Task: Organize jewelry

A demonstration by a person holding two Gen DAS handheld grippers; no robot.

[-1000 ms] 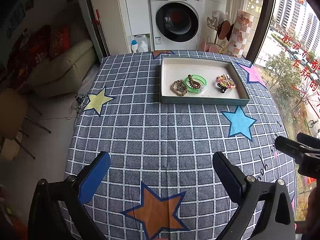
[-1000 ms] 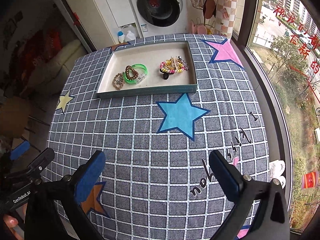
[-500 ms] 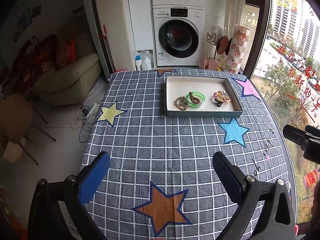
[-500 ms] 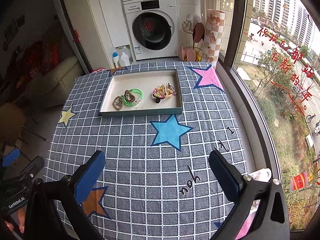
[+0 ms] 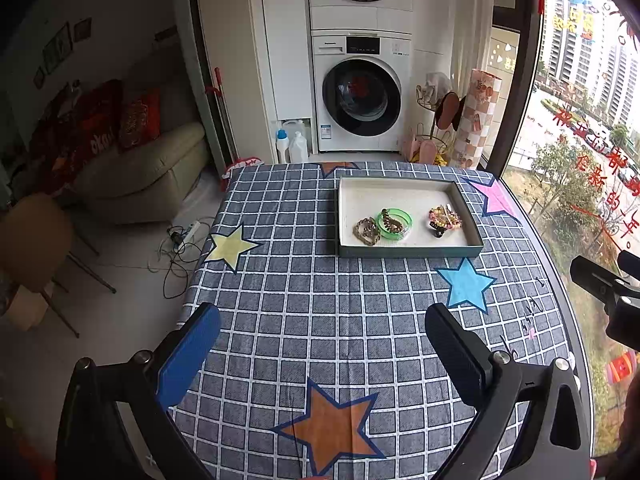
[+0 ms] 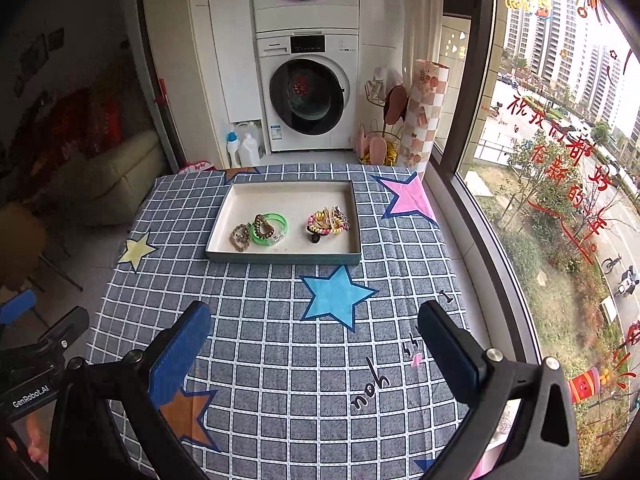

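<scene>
While we hold both grippers above the near half of the checked tablecloth [image 5: 320,312], the left gripper [image 5: 320,354] and right gripper [image 6: 314,350] each stand with fingers spread wide and nothing between them. Our tray [image 6: 280,258] lies well ahead, its long axis running left to right. Inside it we see a brown bracelet [image 6: 240,237] touching a green bangle [image 6: 270,229], with a bundle of colourful hair ties [image 6: 328,222] apart at the right.
</scene>
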